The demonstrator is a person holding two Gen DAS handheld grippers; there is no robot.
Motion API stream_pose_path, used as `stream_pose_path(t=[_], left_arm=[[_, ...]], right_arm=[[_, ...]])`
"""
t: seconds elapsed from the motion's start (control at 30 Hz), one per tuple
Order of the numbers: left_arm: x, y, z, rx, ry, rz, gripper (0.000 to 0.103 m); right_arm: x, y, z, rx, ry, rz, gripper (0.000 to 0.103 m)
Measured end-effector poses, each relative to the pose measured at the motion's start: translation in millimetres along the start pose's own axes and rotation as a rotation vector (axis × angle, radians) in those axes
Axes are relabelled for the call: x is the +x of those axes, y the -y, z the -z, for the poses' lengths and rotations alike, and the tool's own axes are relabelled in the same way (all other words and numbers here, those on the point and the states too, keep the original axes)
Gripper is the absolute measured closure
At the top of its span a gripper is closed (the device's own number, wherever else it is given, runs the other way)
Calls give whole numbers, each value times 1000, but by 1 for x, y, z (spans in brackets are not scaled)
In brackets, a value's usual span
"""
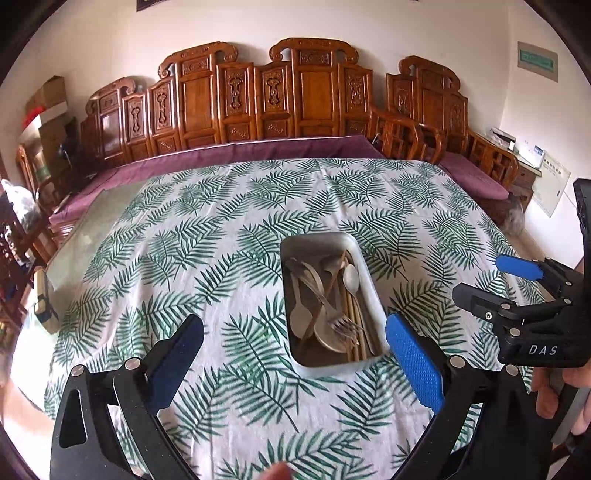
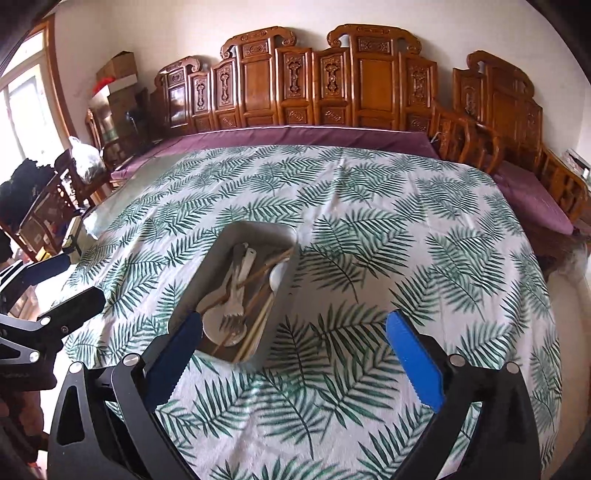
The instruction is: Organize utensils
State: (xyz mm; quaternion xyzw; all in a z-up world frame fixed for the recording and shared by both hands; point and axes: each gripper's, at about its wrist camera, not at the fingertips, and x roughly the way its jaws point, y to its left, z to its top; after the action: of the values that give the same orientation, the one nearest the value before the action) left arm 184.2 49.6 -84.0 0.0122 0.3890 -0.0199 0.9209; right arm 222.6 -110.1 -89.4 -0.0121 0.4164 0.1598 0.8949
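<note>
Ahead of you, plain white walls [image 1: 332, 22] rise behind a long carved wooden bench [image 1: 258, 99] with tall panelled backs, its seat covered by a purple cushion [image 1: 236, 151]. At your right a second bench [image 2: 535, 155] of the same wood stands at an angle along the side wall. Cardboard boxes [image 2: 118, 79] are stacked in the far left corner. Daylight enters through a wood-framed window [image 2: 26, 99] on your left. A leaf-print tablecloth [image 1: 207, 236] covers the table before you, leaving a glass tabletop [image 1: 88, 229] bare at its left edge.
</note>
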Motion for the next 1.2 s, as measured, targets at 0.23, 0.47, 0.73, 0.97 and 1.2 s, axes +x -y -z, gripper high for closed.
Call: stream_pose_path(t=[0.23, 0.47, 0.73, 0.97, 1.2], left_arm=[[-20, 20, 16, 12, 22, 25, 8], [-39, 44, 39, 30, 35, 11, 8], [-72, 58, 52, 43, 72, 2, 8], [-108, 68, 54, 42, 125, 12, 8], [-151, 73, 42, 36, 218, 18, 8]], right_arm=[[-37, 11, 23, 14, 58, 40, 3], [-74, 20, 51, 28, 109, 76, 3], [-115, 25, 78, 55, 166, 107, 3], [-148, 25, 90, 68, 215, 109, 3], [-197, 17, 81, 54, 326, 113, 3]])
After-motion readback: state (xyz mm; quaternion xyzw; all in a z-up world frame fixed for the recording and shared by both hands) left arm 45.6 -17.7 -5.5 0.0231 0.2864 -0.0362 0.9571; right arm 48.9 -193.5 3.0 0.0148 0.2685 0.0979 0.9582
